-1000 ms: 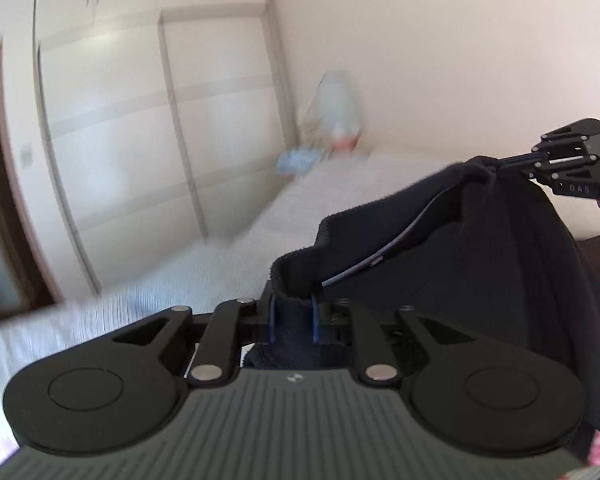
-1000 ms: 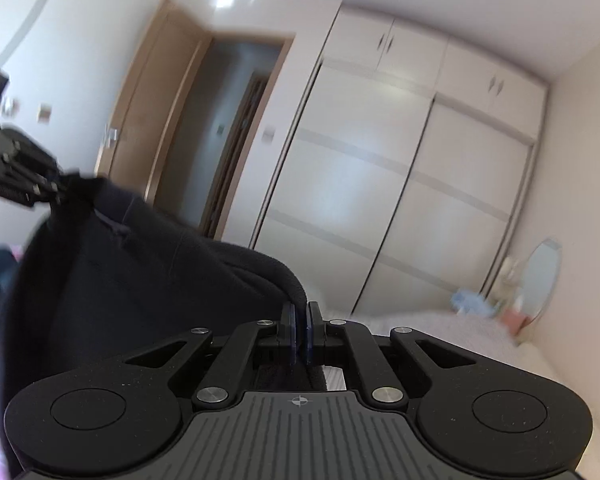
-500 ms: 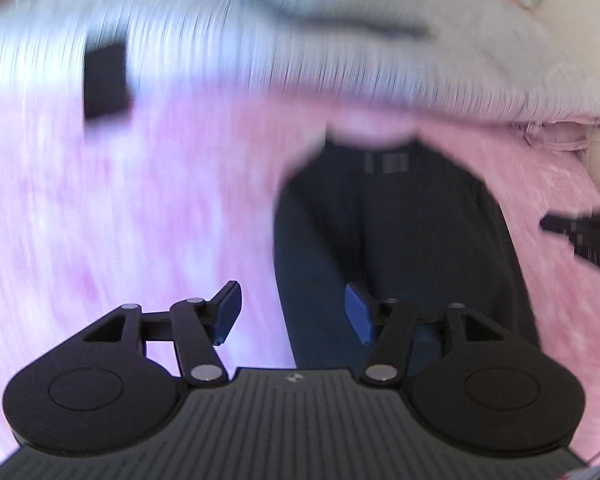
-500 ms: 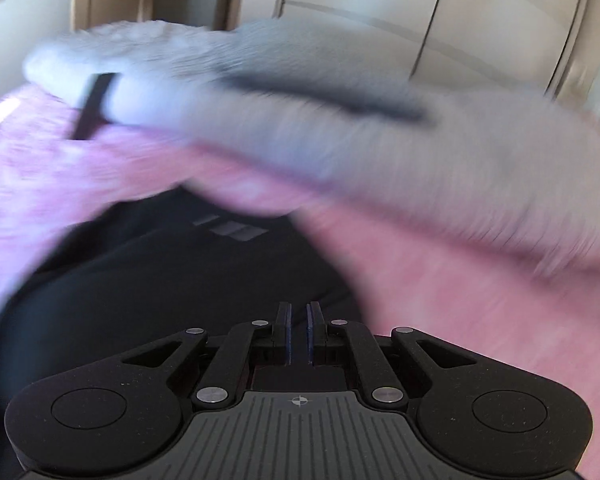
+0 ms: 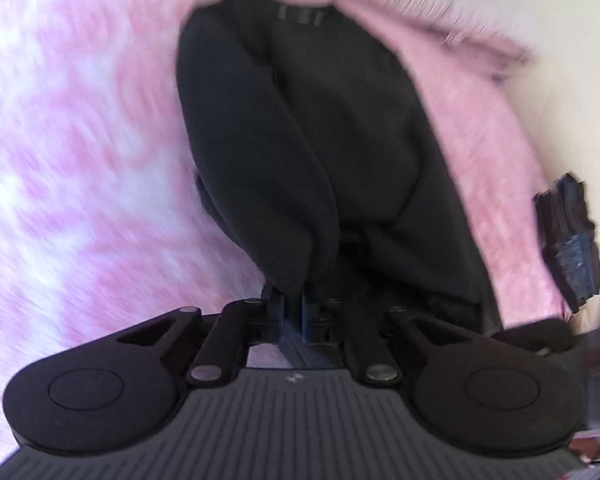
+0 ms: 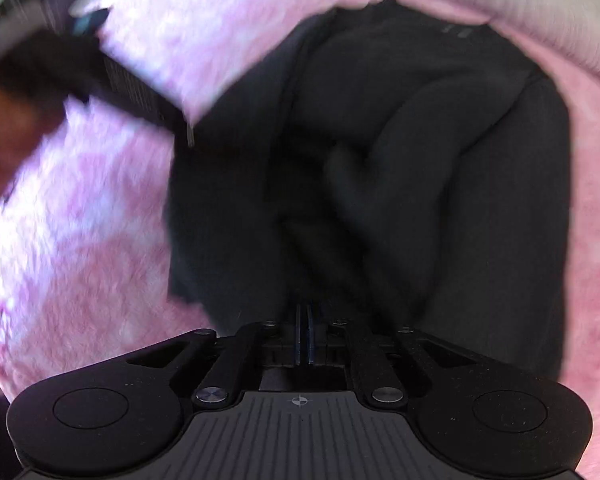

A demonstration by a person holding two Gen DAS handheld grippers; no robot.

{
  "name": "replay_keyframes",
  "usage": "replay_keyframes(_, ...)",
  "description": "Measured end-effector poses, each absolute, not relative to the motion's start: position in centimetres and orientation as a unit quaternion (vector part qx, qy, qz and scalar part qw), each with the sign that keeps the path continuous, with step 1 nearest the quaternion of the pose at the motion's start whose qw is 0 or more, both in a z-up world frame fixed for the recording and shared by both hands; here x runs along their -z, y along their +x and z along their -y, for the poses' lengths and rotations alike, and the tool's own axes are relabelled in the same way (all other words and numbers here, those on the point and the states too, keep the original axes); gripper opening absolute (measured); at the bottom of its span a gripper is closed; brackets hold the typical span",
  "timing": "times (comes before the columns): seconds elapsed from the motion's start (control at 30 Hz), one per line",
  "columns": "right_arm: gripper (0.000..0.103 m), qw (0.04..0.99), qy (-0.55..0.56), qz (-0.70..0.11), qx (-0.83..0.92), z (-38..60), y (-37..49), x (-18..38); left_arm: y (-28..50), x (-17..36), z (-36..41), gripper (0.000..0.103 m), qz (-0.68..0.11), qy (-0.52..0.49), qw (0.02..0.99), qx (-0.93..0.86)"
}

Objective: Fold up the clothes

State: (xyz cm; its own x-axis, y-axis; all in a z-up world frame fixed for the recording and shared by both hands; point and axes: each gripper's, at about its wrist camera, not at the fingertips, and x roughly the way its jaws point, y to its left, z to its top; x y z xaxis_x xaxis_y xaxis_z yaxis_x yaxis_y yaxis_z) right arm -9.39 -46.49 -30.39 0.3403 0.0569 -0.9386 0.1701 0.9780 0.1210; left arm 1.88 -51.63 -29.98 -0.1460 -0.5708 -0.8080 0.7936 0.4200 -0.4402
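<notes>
I have both grippers down at the near edge of the dark garment (image 5: 324, 152), which lies spread on the pink fluffy blanket (image 5: 80, 168) with its far end, where a small grey label shows, pointing away from me. On my left gripper (image 5: 292, 312) the two blue pads stand close together with a bunched fold of the black cloth running down between them, so the jaws are pinching the garment. That fold rises from the jaws as a thick rounded ridge along the garment's left side. On my right gripper (image 6: 305, 336) the pads are pressed almost flat against each other, and the dark cloth (image 6: 400, 168) drops straight into the slit between them, so I read it as clamped on the garment's edge too. From the right wrist view the fabric is rumpled, with several soft creases across the middle. At the upper left of that view I see the other gripper's black body (image 6: 112, 80), blurred, reaching over the blanket toward the cloth. A pale grey cover (image 6: 572, 28) borders the blanket on the far side. Both views are smeared by motion
</notes>
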Motion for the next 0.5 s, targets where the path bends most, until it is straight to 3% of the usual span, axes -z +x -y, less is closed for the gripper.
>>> replay_keyframes(0.23, 0.005, 0.827, 0.187, -0.504, -0.166, 32.3, -0.7, 27.7, 14.9, 19.1, 40.7, 0.003, -0.429, 0.152, 0.762, 0.46)
replay_keyframes(0.33, 0.005, 0.85, 0.174, -0.459, -0.194, 27.7, 2.8, 25.5, 19.8, 17.6, 37.9, 0.005, -0.401, 0.214, 0.788, 0.415)
replay_keyframes(0.37, 0.006, 0.859, 0.165, -0.447, -0.189, 26.8, 3.5, 24.9, 21.1, 17.7, 37.5, 0.016, -0.403, 0.232, 0.79, 0.401)
replay_keyframes(0.5, 0.006, 0.886, 0.118, -0.445, -0.061, 28.8, 2.2, 24.2, 22.7, 19.5, 36.5, 0.04, -0.399, 0.26, 0.802, 0.361)
